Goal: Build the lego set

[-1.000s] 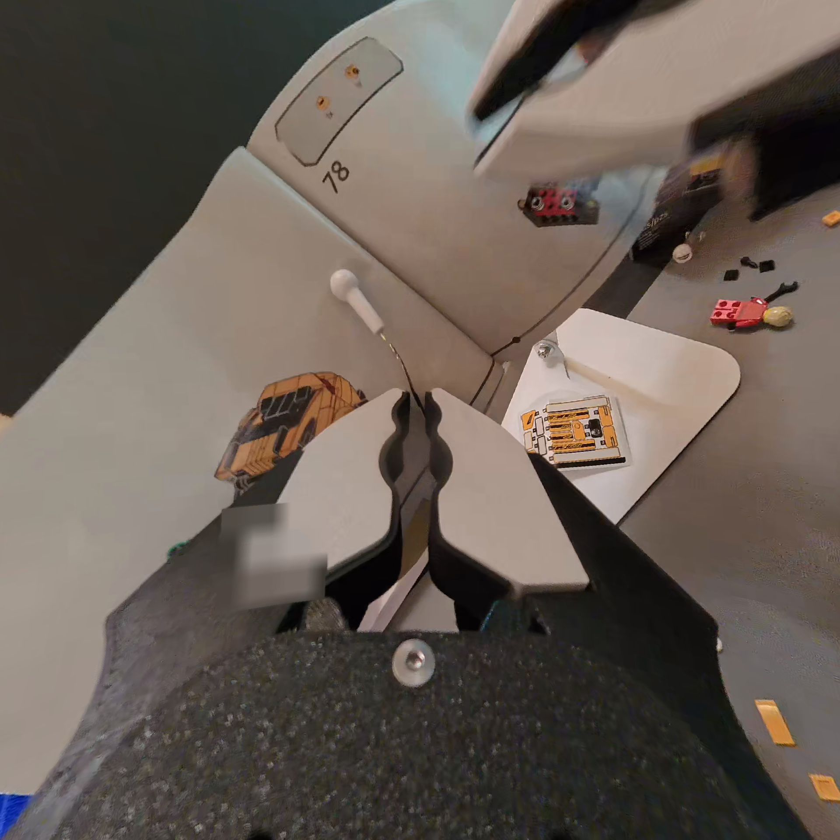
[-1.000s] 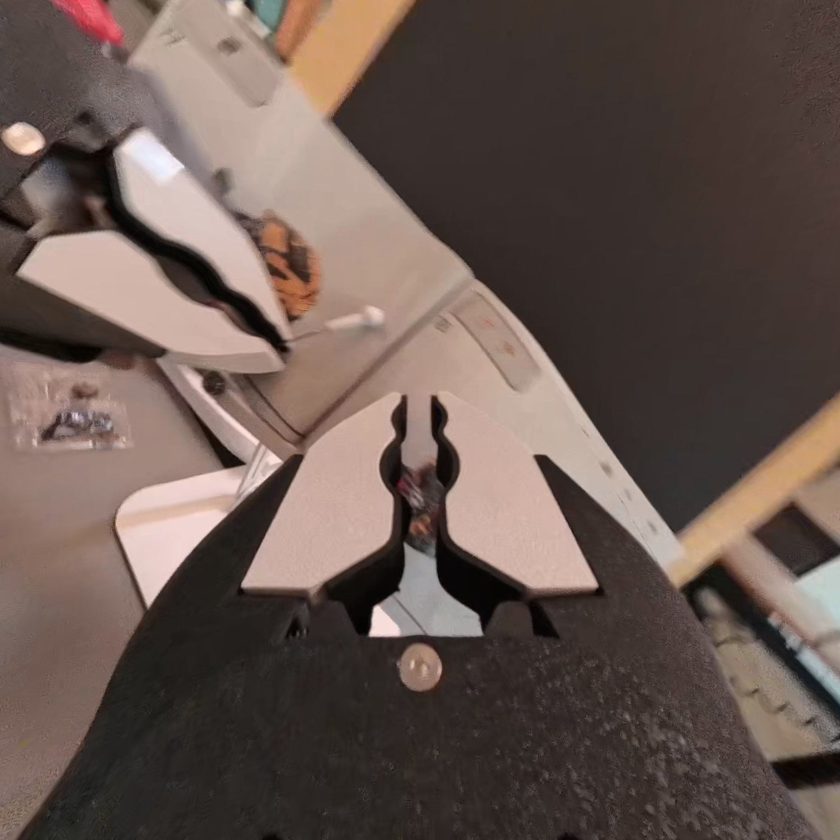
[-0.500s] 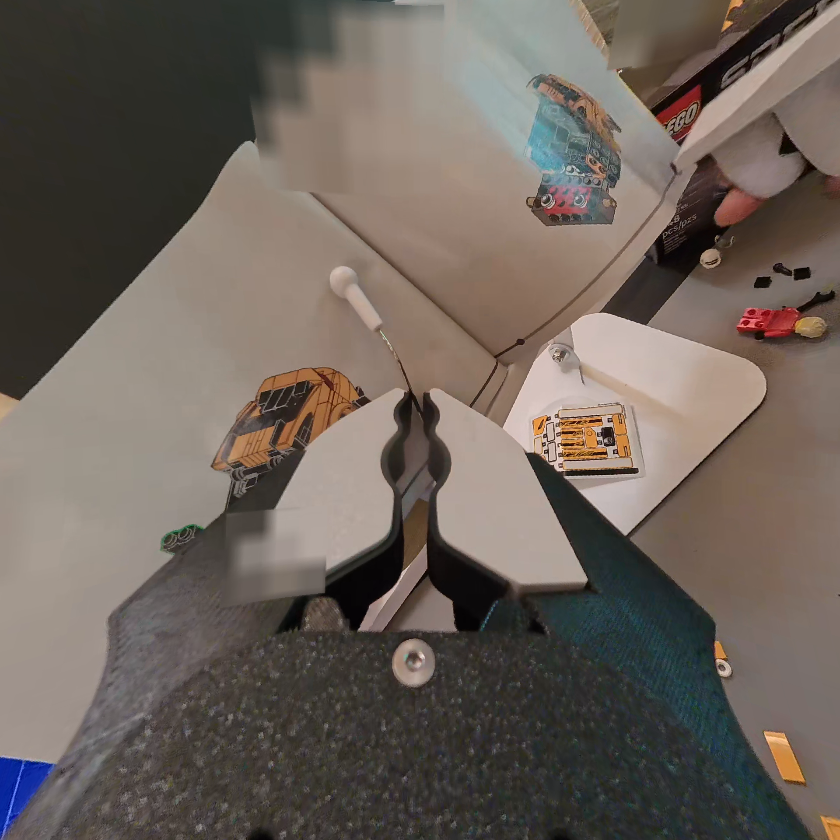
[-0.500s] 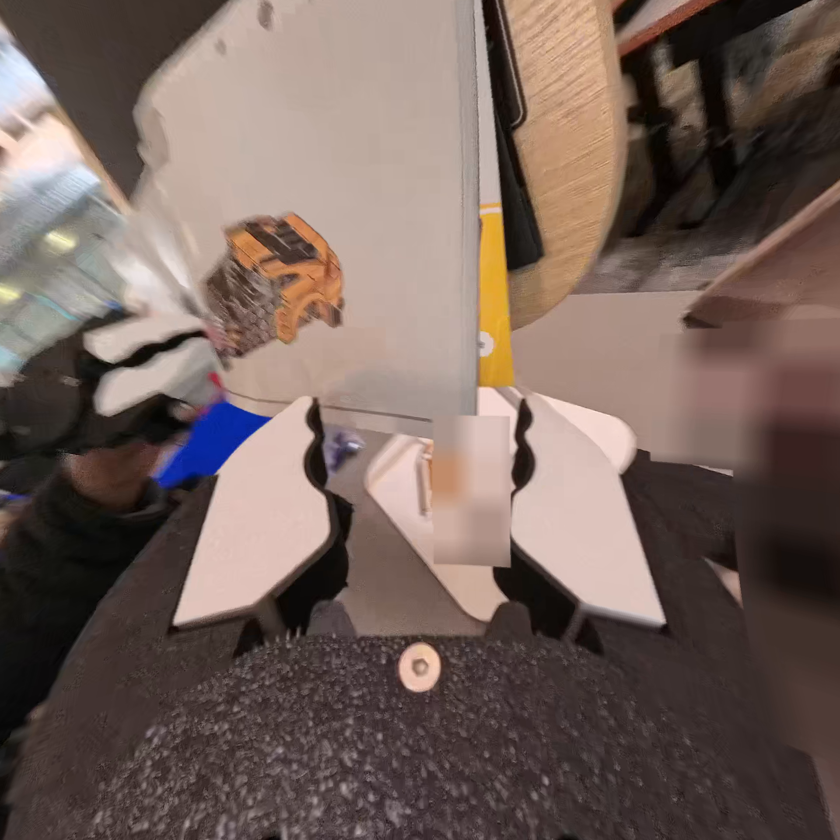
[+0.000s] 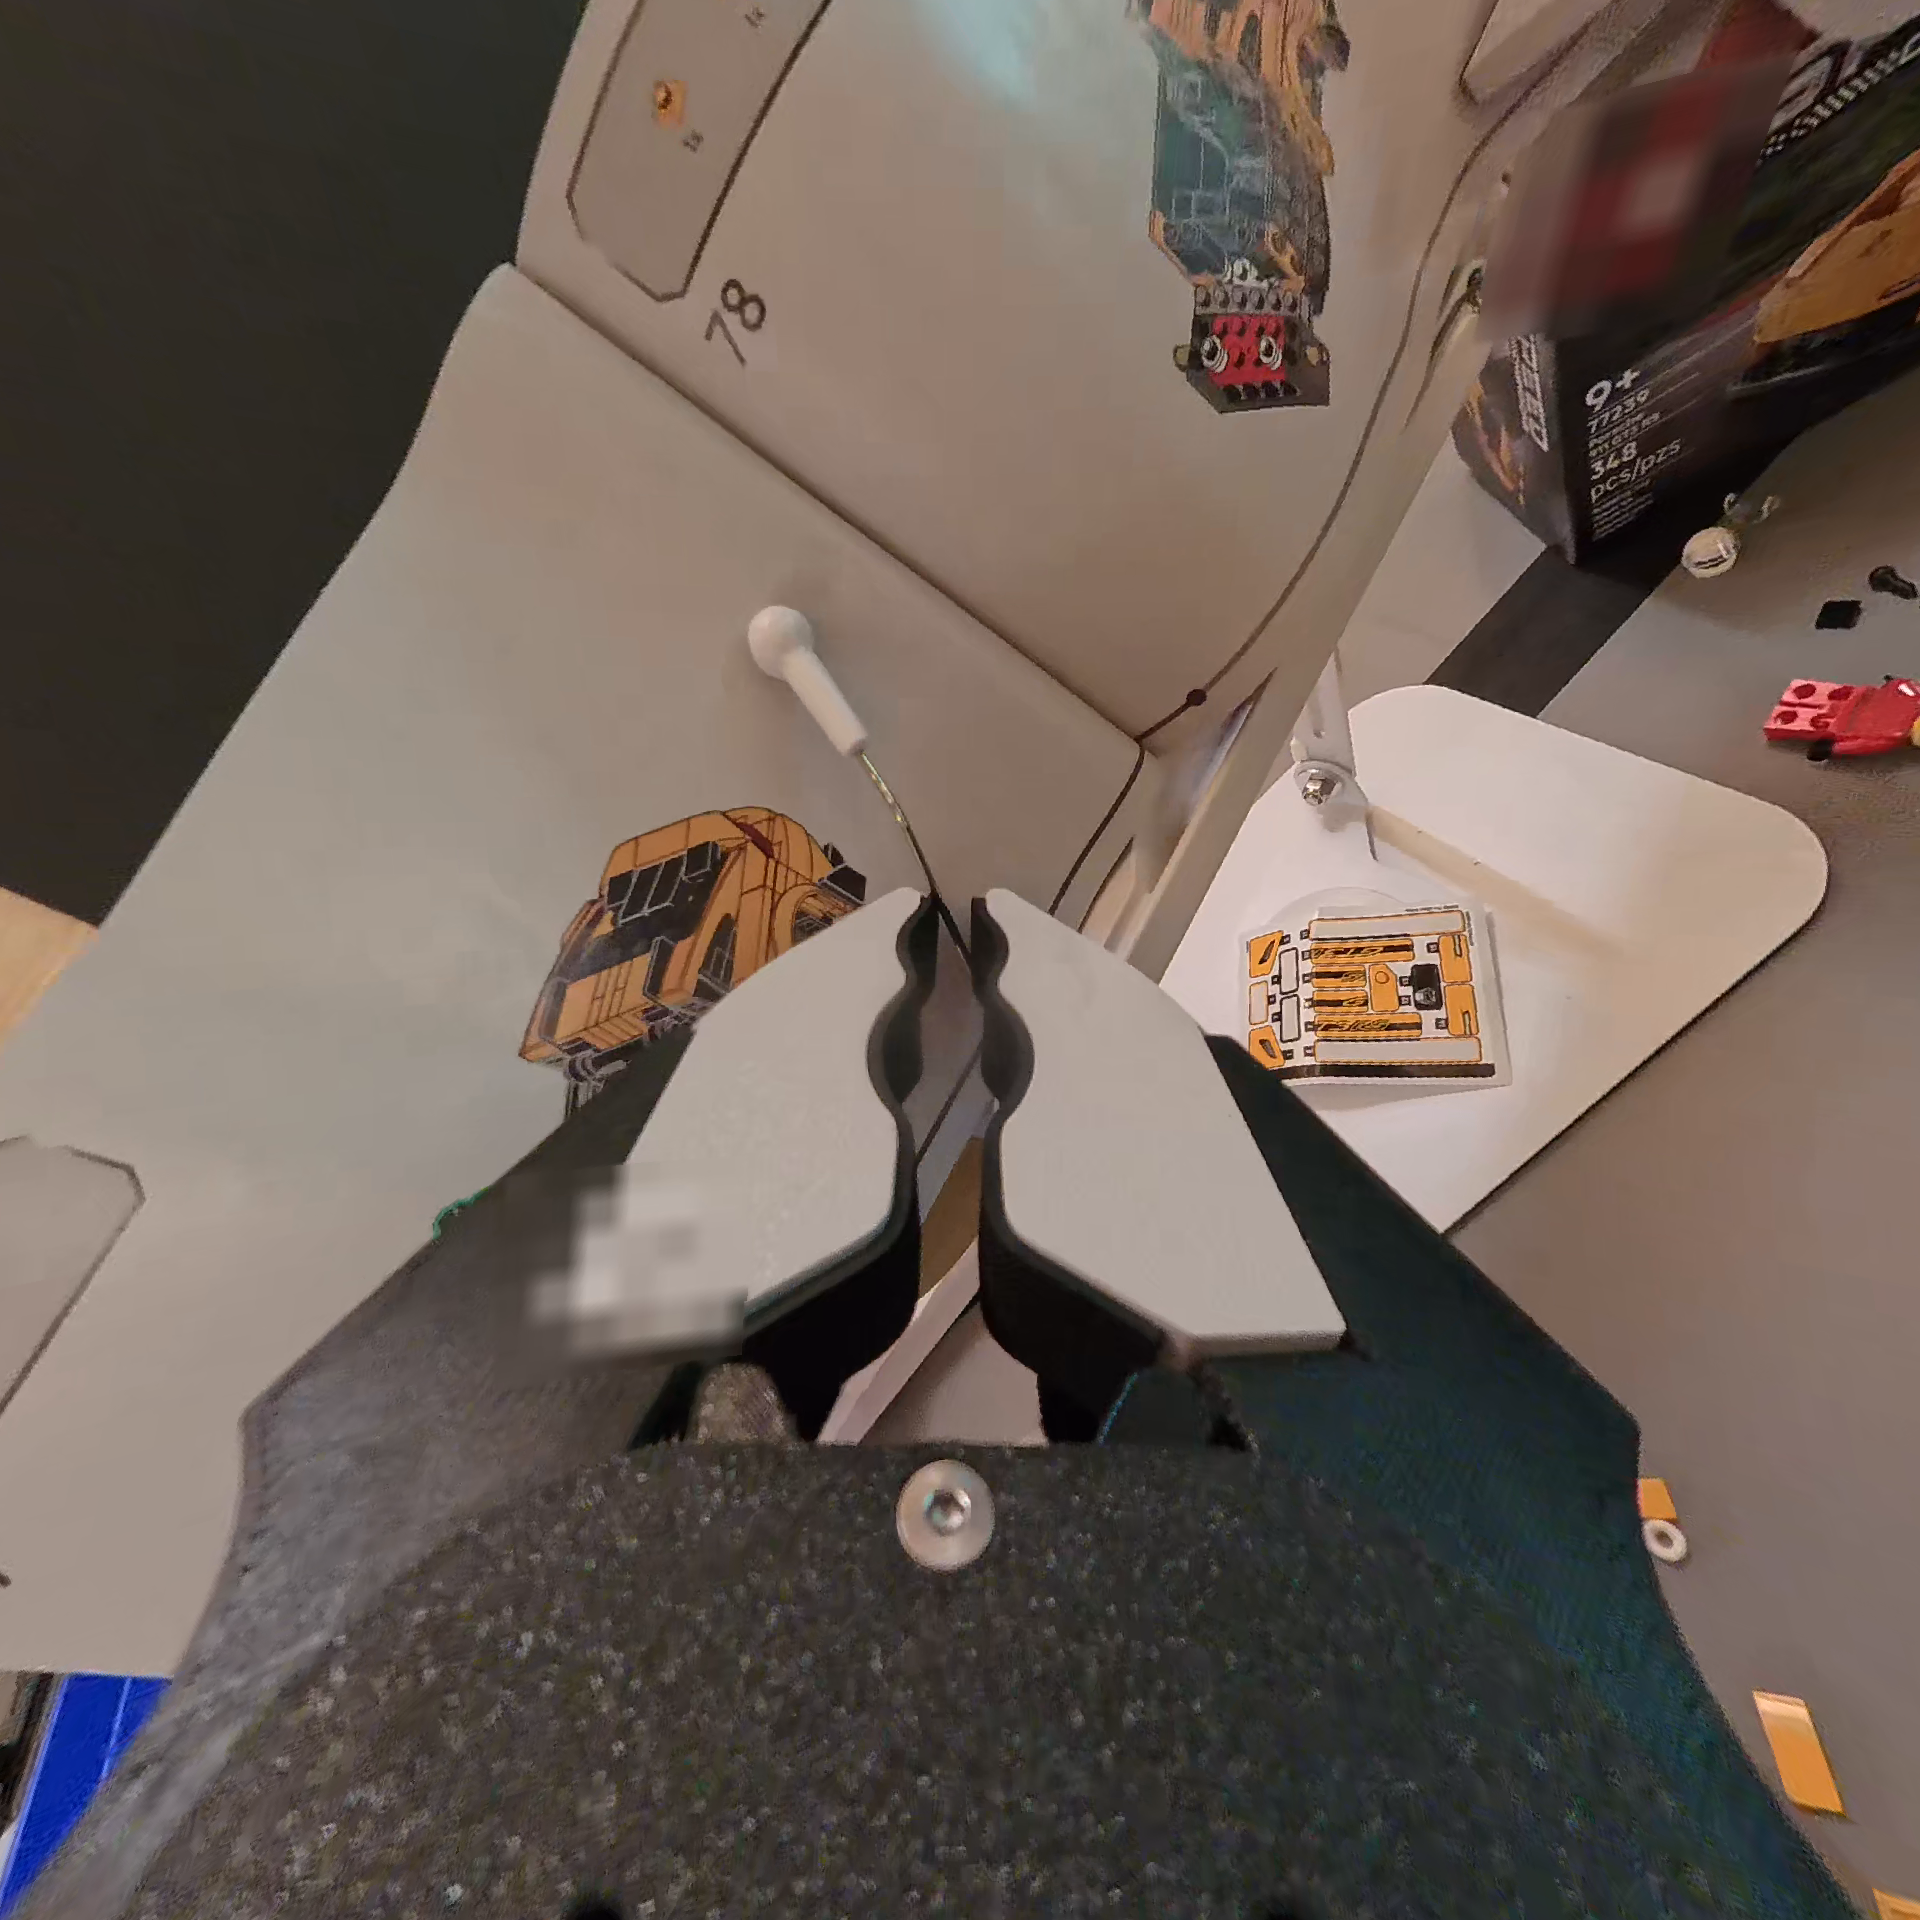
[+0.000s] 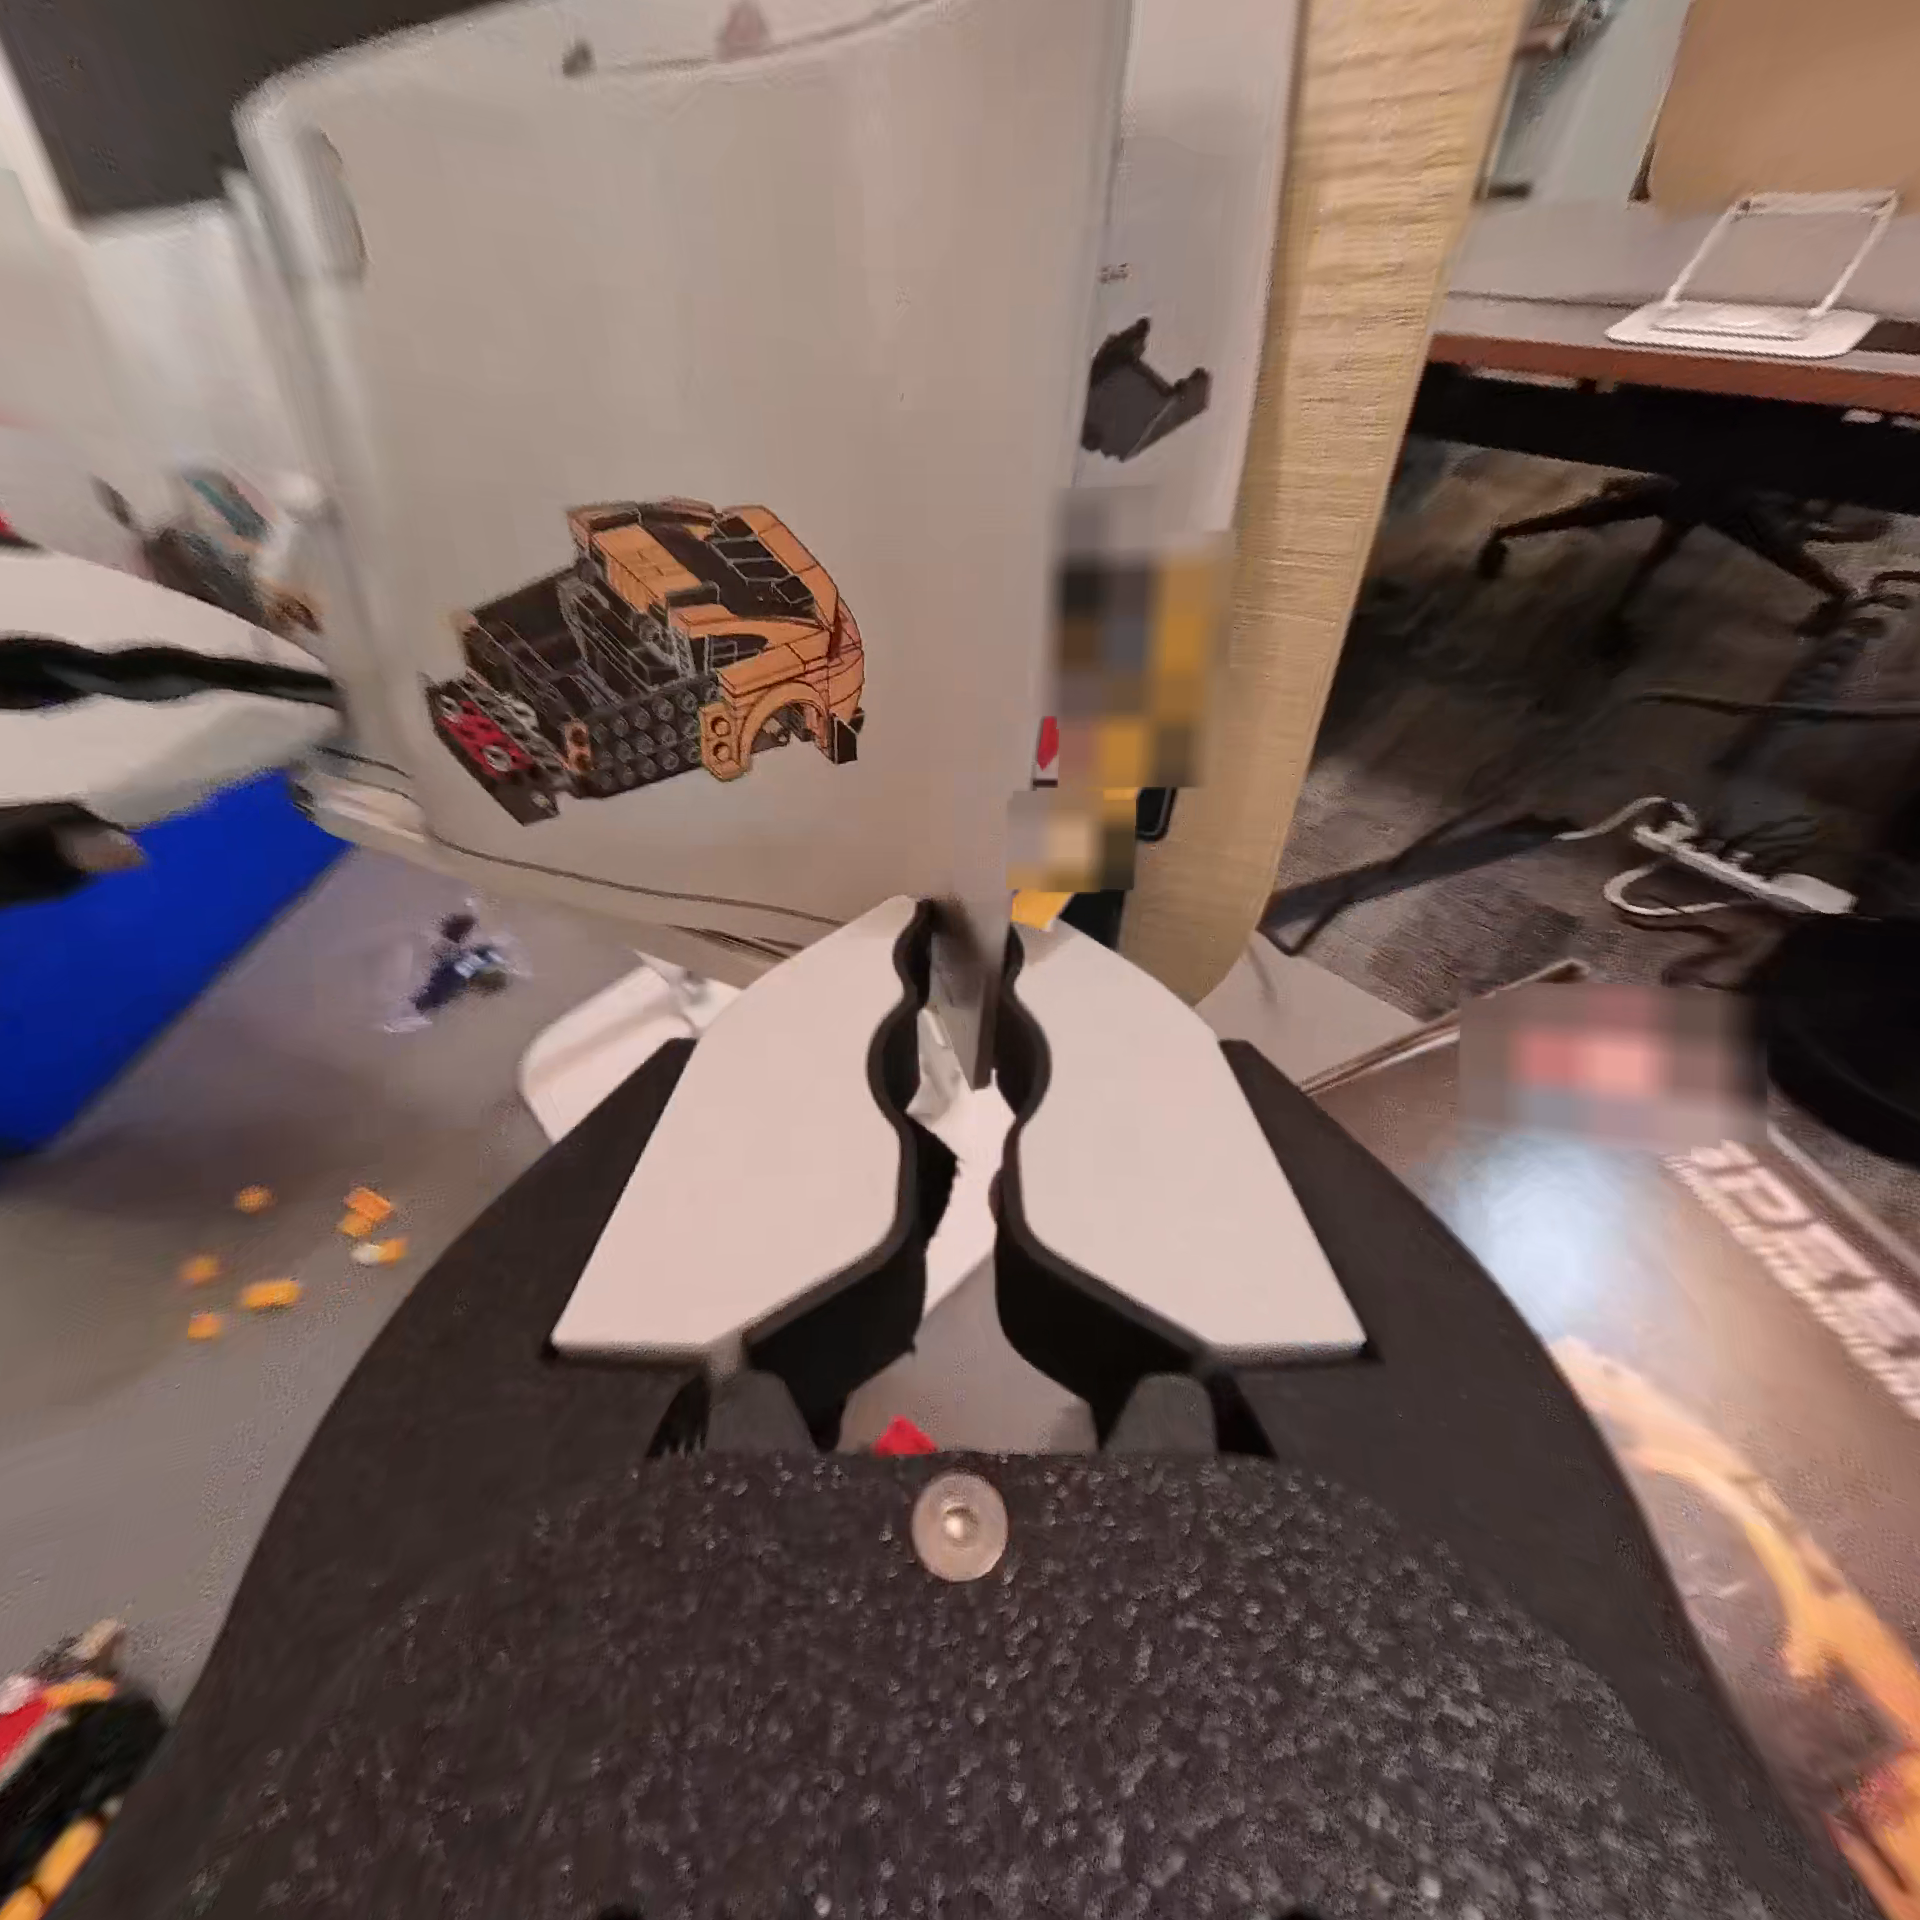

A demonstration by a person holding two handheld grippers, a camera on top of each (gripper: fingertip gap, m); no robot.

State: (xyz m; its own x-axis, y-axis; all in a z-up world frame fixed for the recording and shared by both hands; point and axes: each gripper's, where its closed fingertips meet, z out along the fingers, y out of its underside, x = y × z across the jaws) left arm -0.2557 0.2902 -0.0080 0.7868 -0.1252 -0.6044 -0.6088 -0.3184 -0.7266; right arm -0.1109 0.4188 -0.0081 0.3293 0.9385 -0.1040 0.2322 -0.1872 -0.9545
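Left wrist view: your left gripper (image 5: 951, 935) was nearly shut on the stand's thin page-holder wire (image 5: 899, 821), against the open booklet (image 5: 436, 790).

Right wrist view: your right gripper (image 6: 961, 935) pinched a page's (image 6: 727, 343) near corner; it looked light, floppy and tearable.

The grey instruction booklet (image 5: 644, 582) stands open and upright on a white stand (image 5: 1621, 831), its pages printed with orange toy-car drawings. The left gripper (image 5: 951, 914) is closed on its near page edge; the right gripper (image 6: 961, 925) pinches a page's (image 6: 727, 364) lower corner.
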